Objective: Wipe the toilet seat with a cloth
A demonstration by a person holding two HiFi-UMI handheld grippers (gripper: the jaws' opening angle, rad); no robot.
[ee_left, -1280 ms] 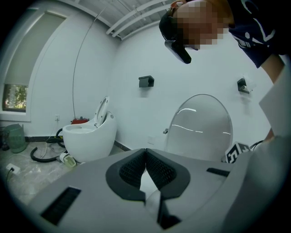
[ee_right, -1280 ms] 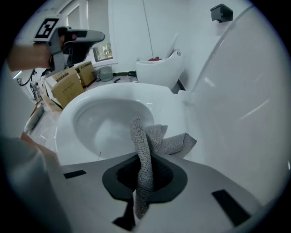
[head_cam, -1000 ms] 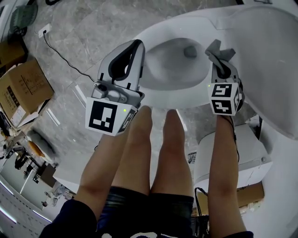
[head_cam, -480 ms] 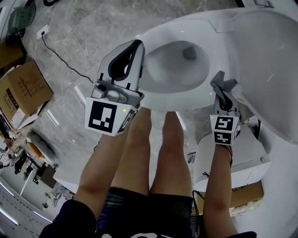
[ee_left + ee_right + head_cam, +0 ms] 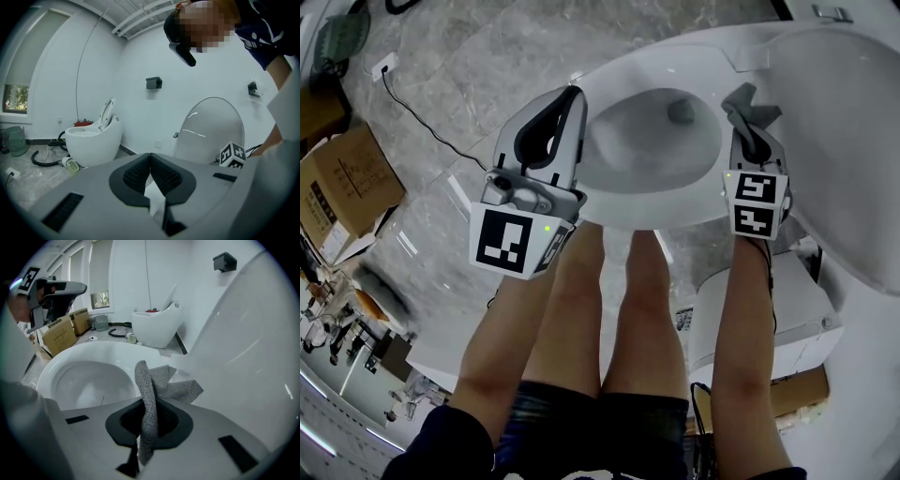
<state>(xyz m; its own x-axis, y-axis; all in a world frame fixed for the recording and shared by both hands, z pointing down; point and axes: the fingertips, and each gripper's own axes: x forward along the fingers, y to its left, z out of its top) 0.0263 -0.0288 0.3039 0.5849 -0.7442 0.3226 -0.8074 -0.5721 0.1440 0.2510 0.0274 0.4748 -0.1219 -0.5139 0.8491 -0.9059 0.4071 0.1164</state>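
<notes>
The right tongs (image 5: 149,425) are clenched on the grey cloth (image 5: 161,383), at the right rim of the toilet seat (image 5: 93,348). The left tongs (image 5: 150,164) are closed on nothing (idle, aside). It is better to press the loose end flat and follow the rim's curve.

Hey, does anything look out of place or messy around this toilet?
Nothing is spilled or broken on the white toilet seat. Two oddities: a second white egg-shaped toilet standing beside hoses, and a black cable trailing across the grey marble floor.
</notes>
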